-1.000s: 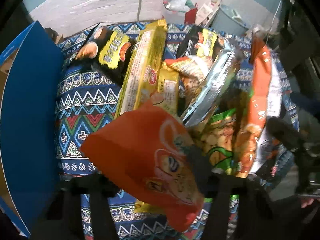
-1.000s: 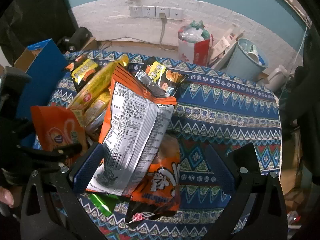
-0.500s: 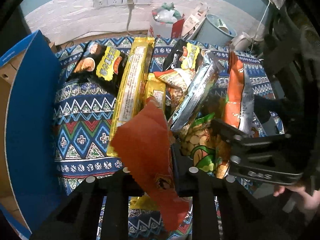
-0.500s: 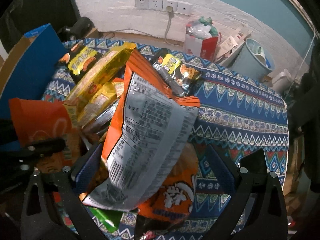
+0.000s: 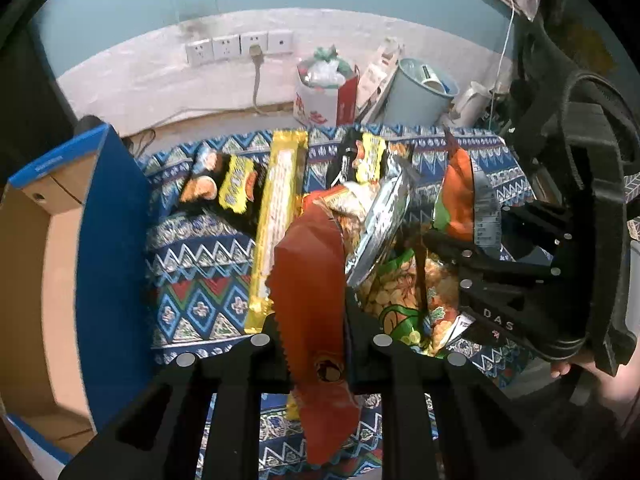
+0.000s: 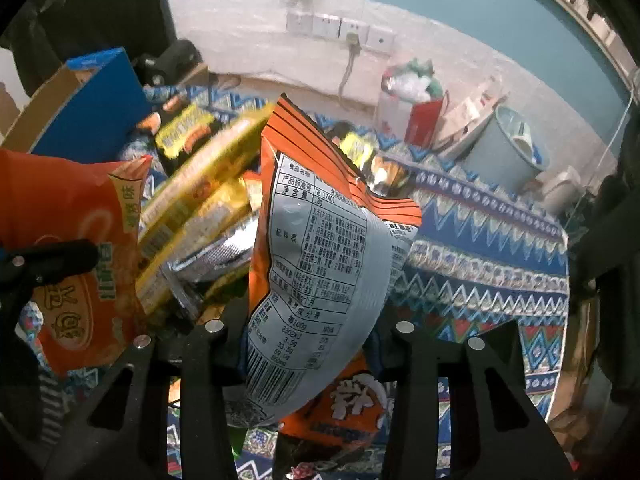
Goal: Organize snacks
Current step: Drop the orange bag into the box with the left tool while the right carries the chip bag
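Observation:
My left gripper (image 5: 316, 332) is shut on an orange-red snack bag (image 5: 312, 288), held edge-on above the patterned cloth (image 5: 192, 264); the bag also shows in the right wrist view (image 6: 68, 256). My right gripper (image 6: 308, 344) is shut on an orange and silver snack bag (image 6: 316, 264) with its printed back towards the camera; the bag also shows in the left wrist view (image 5: 464, 200). Between the two lie a long yellow biscuit pack (image 5: 276, 216), a silver pack (image 5: 380, 224), a green nut bag (image 5: 400, 288) and black and yellow chip bags (image 5: 224, 184).
An open blue cardboard box (image 5: 108, 248) stands at the left edge of the cloth. Behind the cloth are a wall with sockets (image 5: 240, 46), a red and white bag (image 5: 324, 96) and a pale blue bin (image 5: 420, 96). The right half of the cloth (image 6: 480, 248) is bare.
Both grippers have risen with their bags. The left bag has turned from face-on to edge-on. The right jaws have shut on the orange and silver bag and lifted it upright.

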